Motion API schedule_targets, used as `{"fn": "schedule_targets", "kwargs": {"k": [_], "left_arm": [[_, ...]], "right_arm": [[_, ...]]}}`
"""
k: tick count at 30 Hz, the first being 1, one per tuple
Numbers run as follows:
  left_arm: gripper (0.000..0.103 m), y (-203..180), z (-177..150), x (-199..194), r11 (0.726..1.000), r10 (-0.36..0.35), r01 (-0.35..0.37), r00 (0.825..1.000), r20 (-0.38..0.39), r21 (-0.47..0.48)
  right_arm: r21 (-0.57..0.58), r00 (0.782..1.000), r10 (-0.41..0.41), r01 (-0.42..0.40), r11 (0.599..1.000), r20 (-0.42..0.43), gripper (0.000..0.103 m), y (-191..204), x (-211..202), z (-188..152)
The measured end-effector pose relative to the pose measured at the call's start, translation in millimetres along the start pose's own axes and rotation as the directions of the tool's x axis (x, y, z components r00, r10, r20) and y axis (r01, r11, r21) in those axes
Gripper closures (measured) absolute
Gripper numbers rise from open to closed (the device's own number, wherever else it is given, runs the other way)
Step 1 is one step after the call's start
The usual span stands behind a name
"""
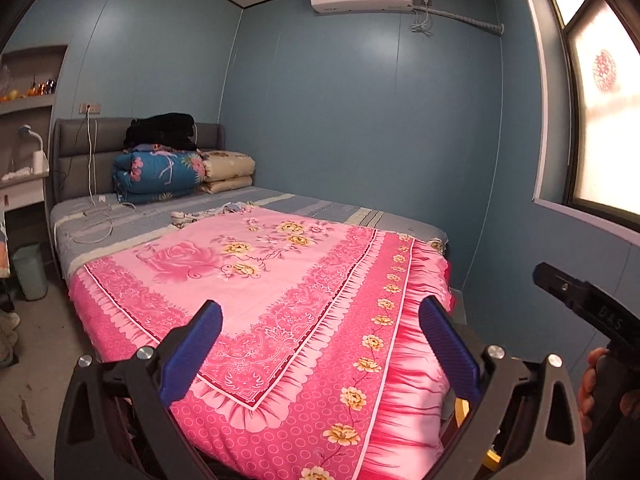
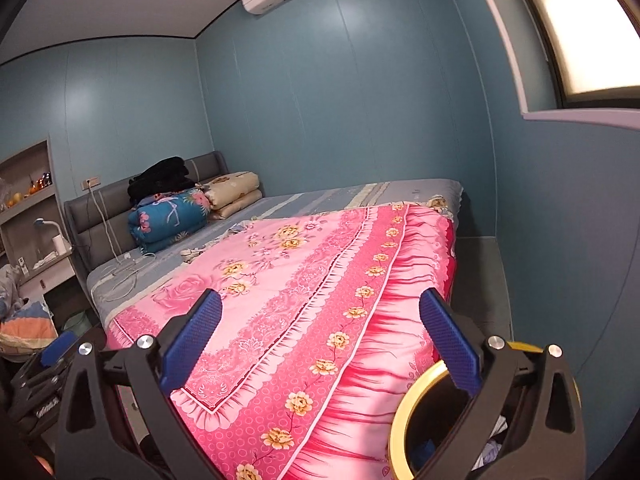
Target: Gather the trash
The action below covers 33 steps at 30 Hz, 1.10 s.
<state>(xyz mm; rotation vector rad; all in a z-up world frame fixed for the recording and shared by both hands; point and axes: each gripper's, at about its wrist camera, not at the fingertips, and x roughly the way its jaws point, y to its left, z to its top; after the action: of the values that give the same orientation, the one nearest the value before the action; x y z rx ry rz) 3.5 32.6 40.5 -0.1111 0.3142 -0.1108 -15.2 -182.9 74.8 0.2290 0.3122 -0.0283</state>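
Both my left gripper [image 1: 320,344] and right gripper [image 2: 320,340] gape empty over the pink bedspread [image 1: 280,300]; next I must find trash for the gold-rimmed bin [image 2: 404,412], lower right.

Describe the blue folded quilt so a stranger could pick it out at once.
Look to the grey headboard at the far end of the bed. The blue folded quilt lies against it, under black clothing, left of a beige quilt; only it is blue with pink flowers.
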Motion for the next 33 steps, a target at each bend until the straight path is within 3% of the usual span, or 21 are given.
{"fn": "schedule_targets", "kwargs": {"k": [9, 33], "left_arm": [[0.008, -10.8, -14.5, -15.4, 1.000, -0.002, 0.002, 1.000, -0.002, -0.010], [0.008, -3.6, -14.4, -19.3, 0.999, 0.003, -0.002, 1.000, 0.014, -0.043]], "right_arm": [[-0.025, 0.998, -0.063, 0.063, 0.998, 0.003, 0.008, -1.7, -5.7, -21.6], [-0.048, 0.998, -0.048, 0.046, 0.998, -0.041, 0.008, -2.1, 5.4, -26.4]]}}
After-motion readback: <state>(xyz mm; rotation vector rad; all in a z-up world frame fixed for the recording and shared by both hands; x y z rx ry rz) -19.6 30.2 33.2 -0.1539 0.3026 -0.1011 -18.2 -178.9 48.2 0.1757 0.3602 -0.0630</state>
